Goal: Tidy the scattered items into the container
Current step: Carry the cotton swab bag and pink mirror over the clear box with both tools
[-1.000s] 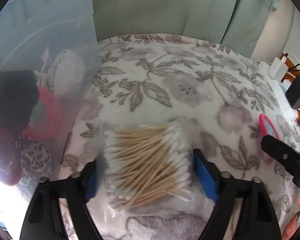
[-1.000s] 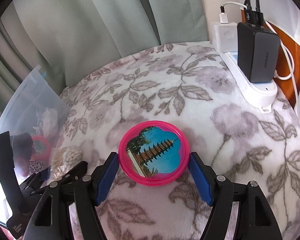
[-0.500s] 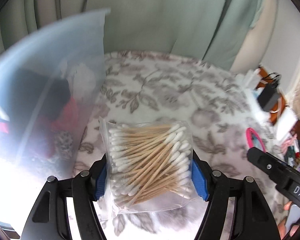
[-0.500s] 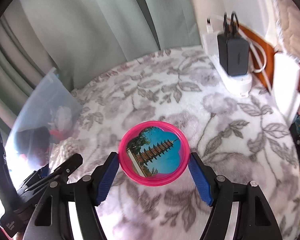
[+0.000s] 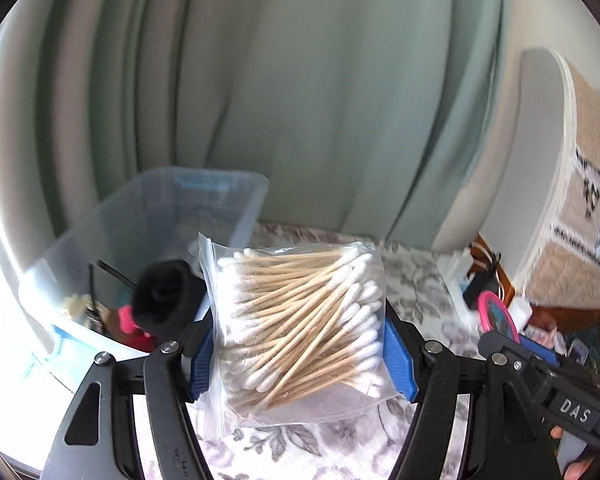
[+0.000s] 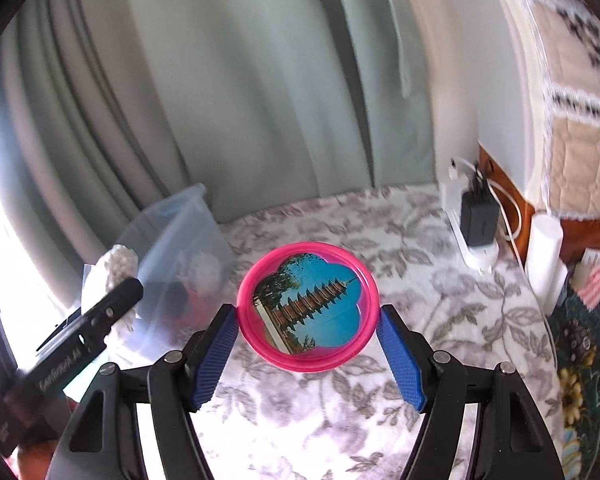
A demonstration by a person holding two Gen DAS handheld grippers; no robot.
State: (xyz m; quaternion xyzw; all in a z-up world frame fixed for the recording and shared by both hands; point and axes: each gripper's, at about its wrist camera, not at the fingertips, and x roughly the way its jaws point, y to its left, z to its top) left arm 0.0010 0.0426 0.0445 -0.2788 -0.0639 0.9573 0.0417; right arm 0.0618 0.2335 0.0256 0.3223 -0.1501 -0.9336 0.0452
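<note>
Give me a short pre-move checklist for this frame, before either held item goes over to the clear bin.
1. Left gripper shut on the bag of cotton swabs, blue pads on both sides: ok.
2. Right gripper shut on the pink round case, pads at its rim: ok.
3. Both items lifted off the floral blanket: ok.
4. Clear bin open at the top, no lid in the way: ok.
5. Room left inside beside the black item and the pink item: cannot tell.
6. Zip seal of the bag fully closed: cannot tell.
</note>
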